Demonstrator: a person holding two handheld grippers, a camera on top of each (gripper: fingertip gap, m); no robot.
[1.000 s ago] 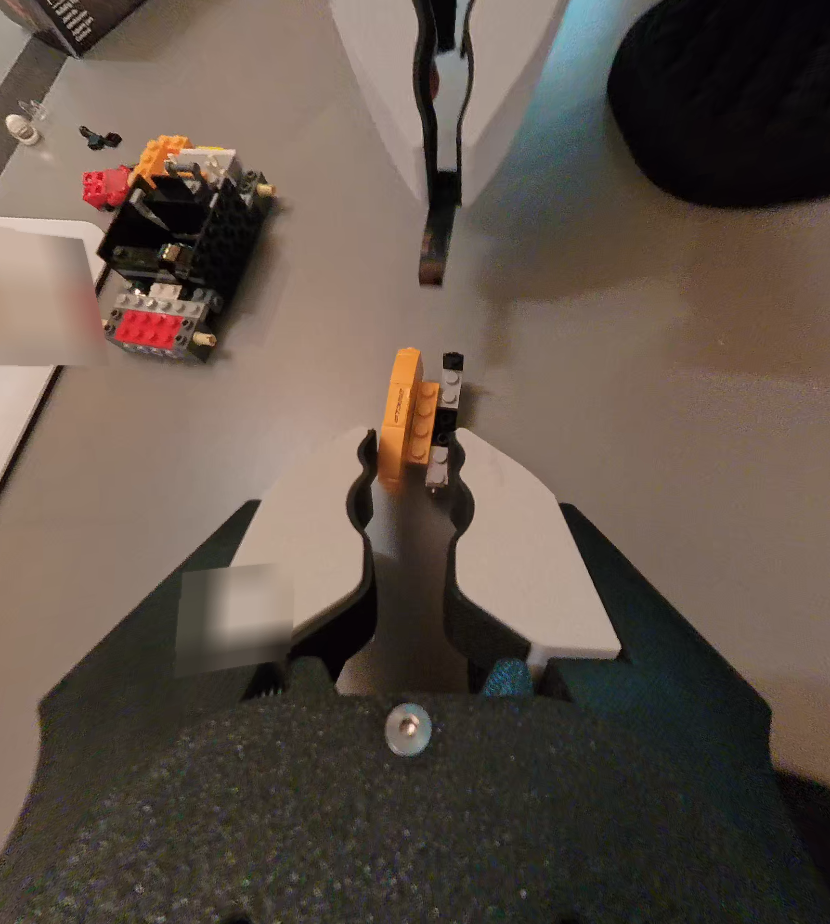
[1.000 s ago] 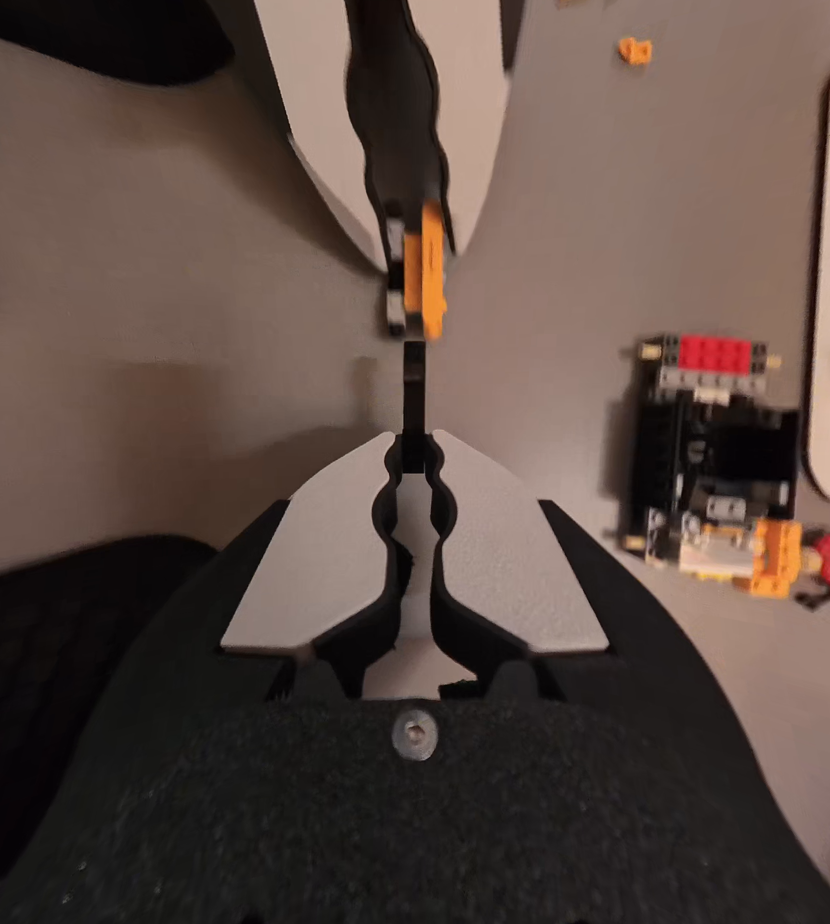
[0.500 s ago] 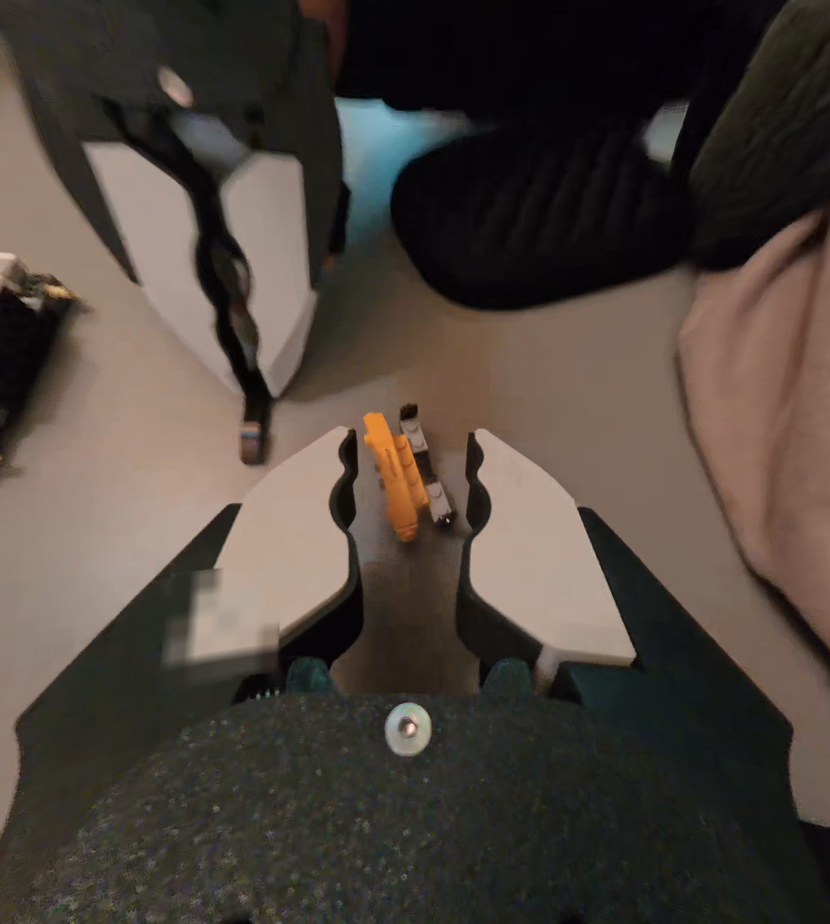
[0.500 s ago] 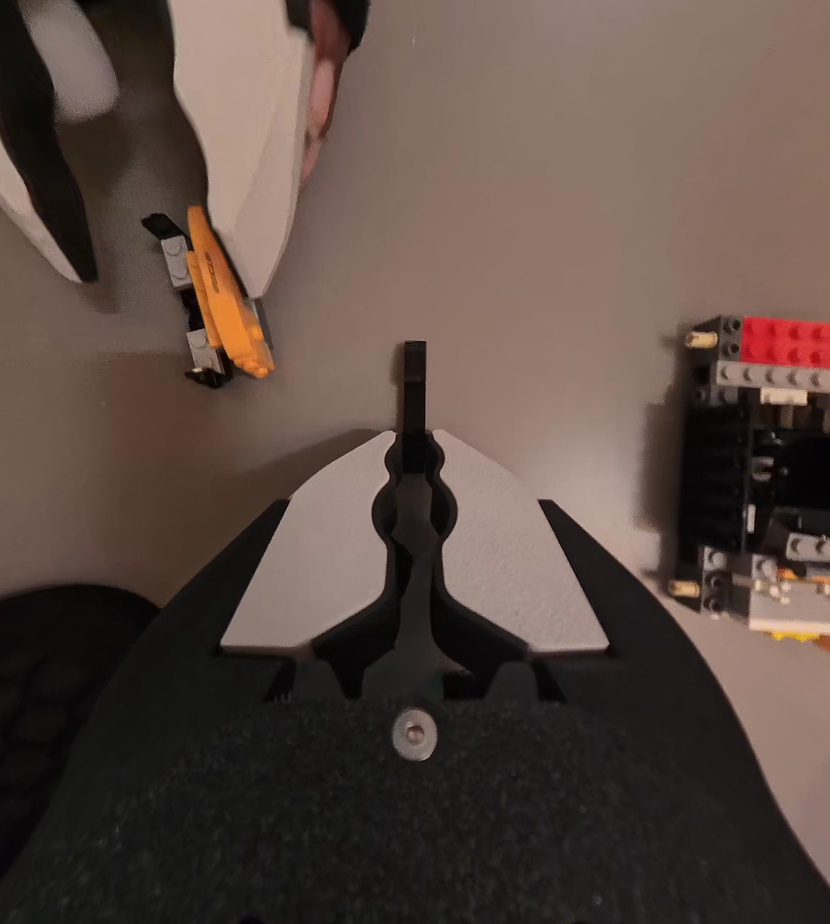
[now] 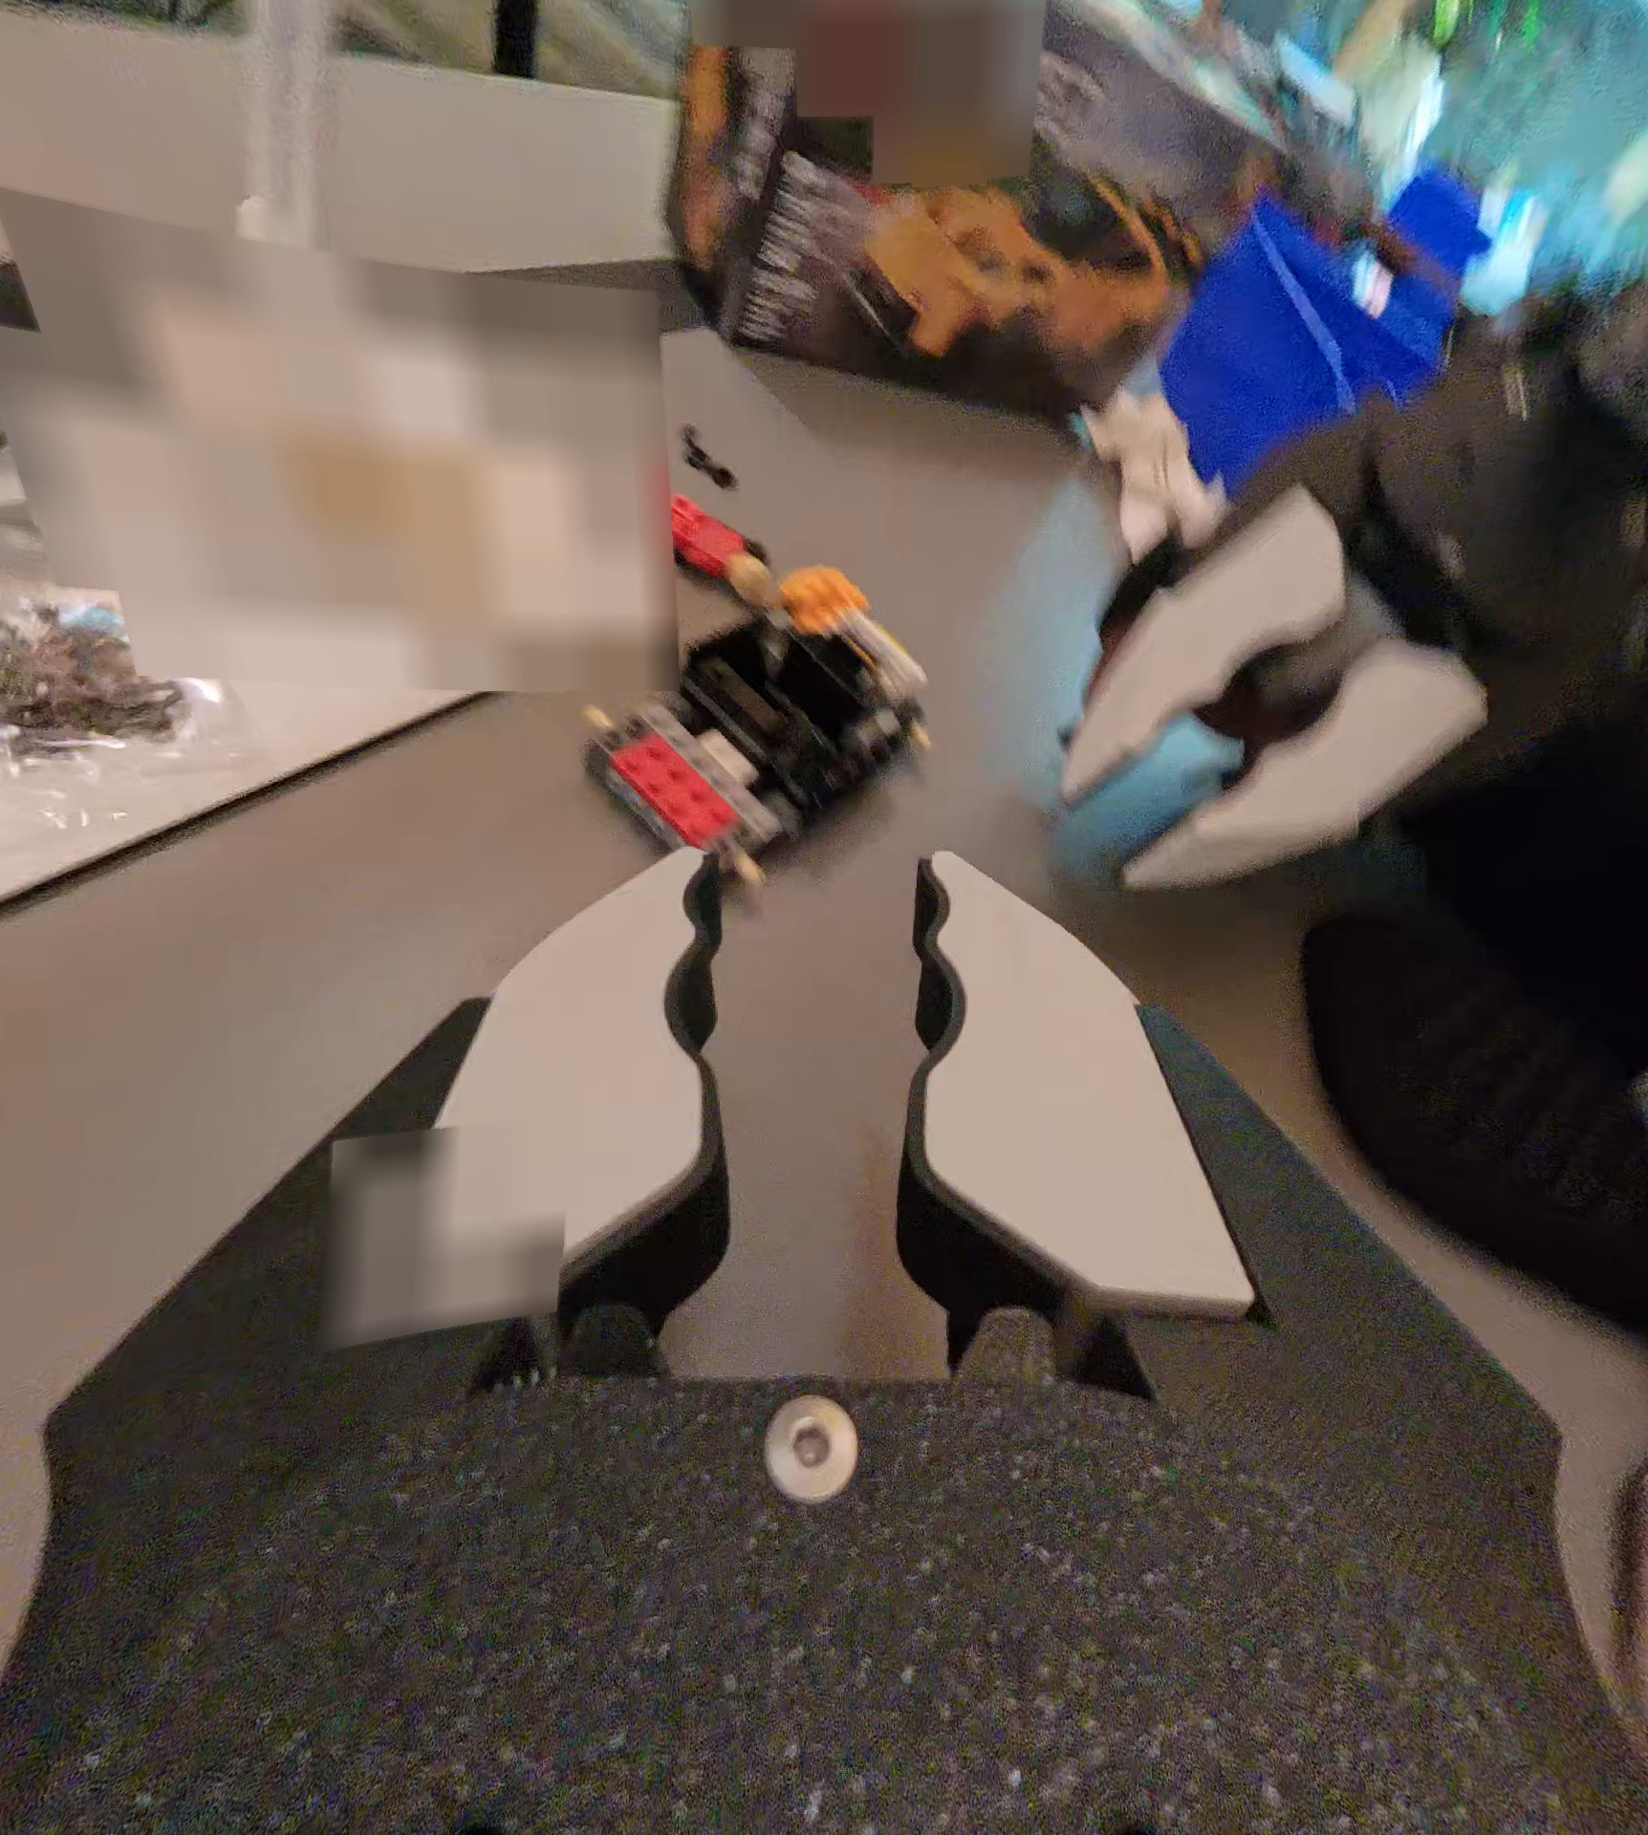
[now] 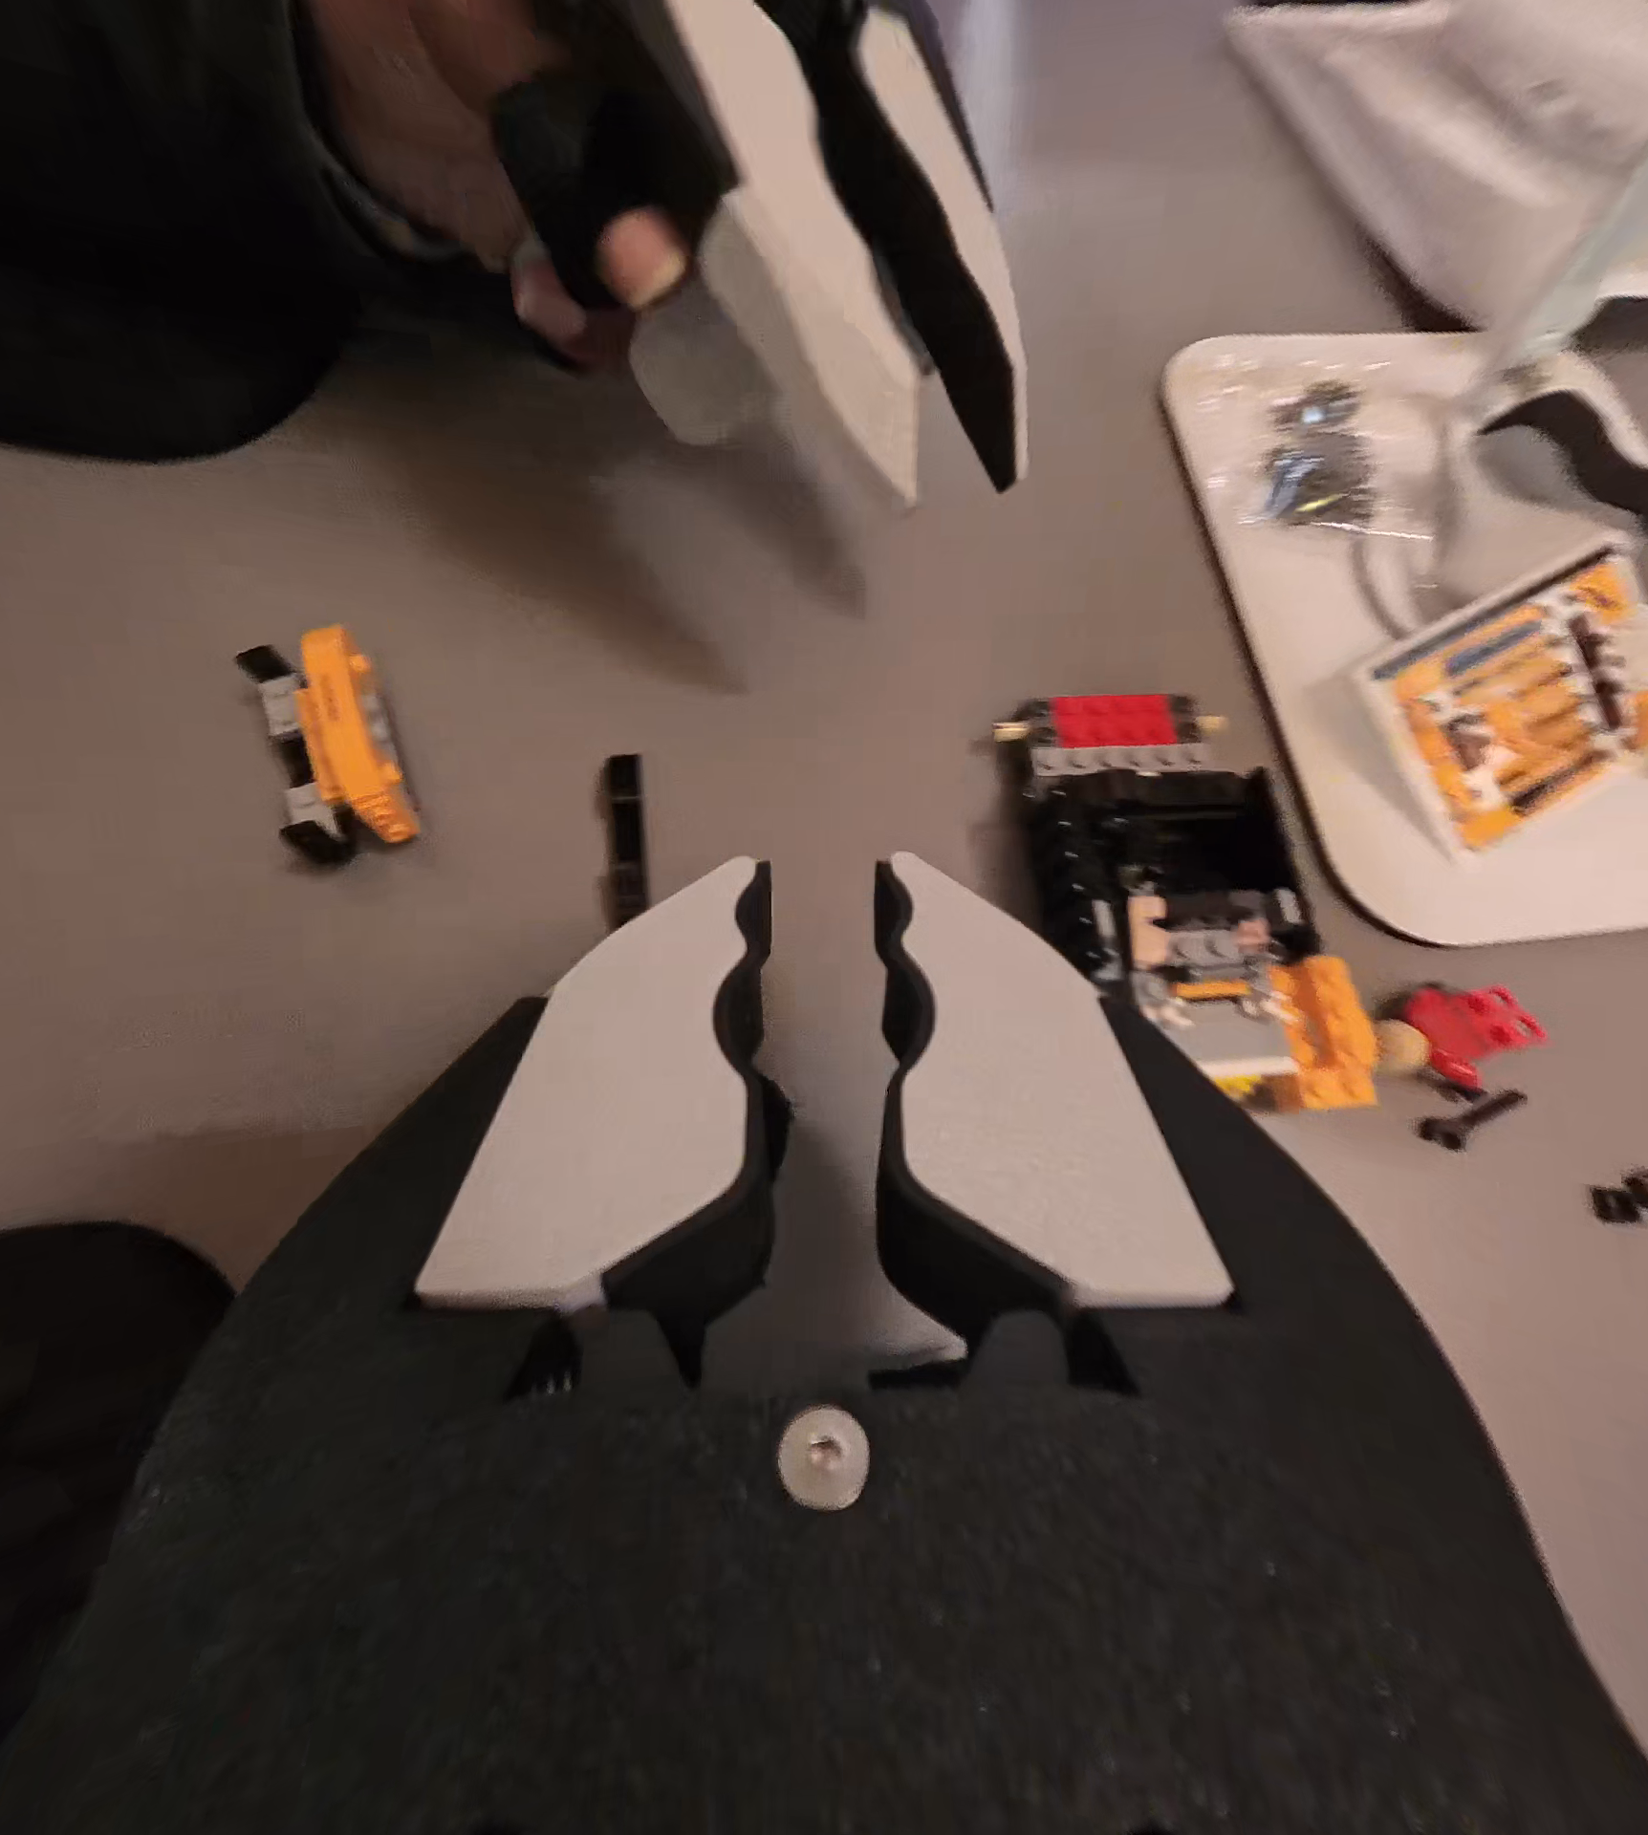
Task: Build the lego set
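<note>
My left gripper is open and empty above the grey table, just short of the black lego build with its red plate. My right gripper is open and empty. A thin black piece lies on the table just left of its left fingertip. The orange and grey sub-assembly lies farther left. The black build sits to the right, with a red piece beside its orange end. In the right wrist view the left gripper hangs above the table, held by a hand.
A white tray at the right holds an instruction booklet and a bag of parts. Small black pieces lie near the red piece. The lego box stands behind the build. A dark cushion lies at the right. Spacing between my two grippers at the tips: around 9 centimetres. The thin black piece is about 7 centimetres from my right fingertips.
My left gripper let go of the orange sub-assembly, lifted and swung toward the black build. My right gripper opened and released the thin black piece, which now lies on the table.
</note>
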